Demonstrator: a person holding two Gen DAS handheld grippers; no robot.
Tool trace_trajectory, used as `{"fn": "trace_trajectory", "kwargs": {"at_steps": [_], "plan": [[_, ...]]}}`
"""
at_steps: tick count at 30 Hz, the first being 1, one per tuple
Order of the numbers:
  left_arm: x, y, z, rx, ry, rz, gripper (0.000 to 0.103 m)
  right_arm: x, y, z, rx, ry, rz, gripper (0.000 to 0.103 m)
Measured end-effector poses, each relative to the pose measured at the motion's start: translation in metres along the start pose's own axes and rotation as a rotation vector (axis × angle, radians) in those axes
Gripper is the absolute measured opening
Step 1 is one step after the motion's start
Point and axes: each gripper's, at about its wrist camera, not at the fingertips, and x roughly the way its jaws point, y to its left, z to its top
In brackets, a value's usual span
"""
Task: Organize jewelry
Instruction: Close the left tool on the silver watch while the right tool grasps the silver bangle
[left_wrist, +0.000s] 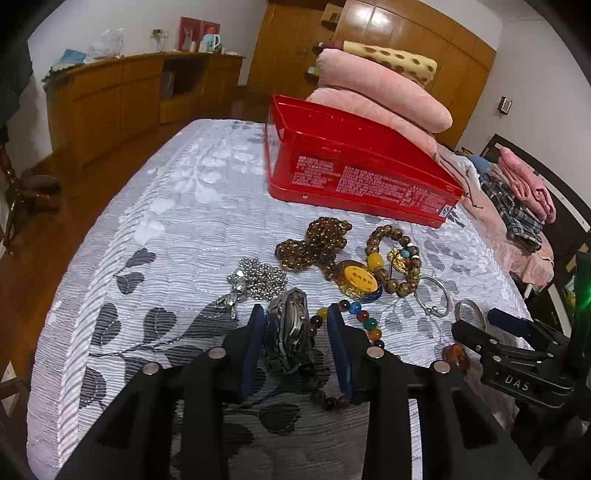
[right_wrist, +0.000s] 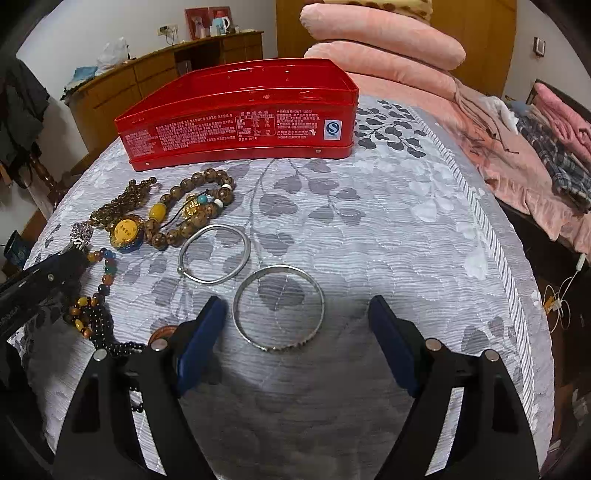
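Note:
A metal wristwatch lies on the grey leaf-patterned bedspread between the blue pads of my left gripper. The left pad touches it; a gap with coloured beads remains at the right pad. My right gripper stands open around a silver bangle, its pads apart from the ring on both sides. A thinner silver bangle lies just beyond. Brown bead bracelets, a yellow pendant and a silver chain necklace lie before the open red tin.
Pink folded quilts are stacked behind the tin. Clothes are heaped at the right of the bed. An amber piece lies near the right gripper. A wooden sideboard stands past the bed's left edge.

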Motion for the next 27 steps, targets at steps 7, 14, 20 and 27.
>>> {"fn": "trace_trajectory", "kwargs": {"at_steps": [7,14,20,27], "plan": [[-0.002,0.005,0.001,-0.018,-0.003,0.001,0.023,-0.005,0.005,-0.004,-0.037,-0.025,0.009,0.051],[-0.010,0.003,-0.005,-0.008,-0.020,0.010,0.021,-0.009,0.003,-0.007,-0.025,-0.027,0.024,0.048],[-0.025,0.006,-0.012,-0.031,-0.050,-0.006,0.020,-0.016,-0.003,-0.013,-0.001,-0.030,0.055,0.048],[-0.043,0.006,-0.005,-0.031,-0.119,0.007,0.020,-0.027,-0.003,-0.011,0.001,-0.054,0.067,0.048]]}}
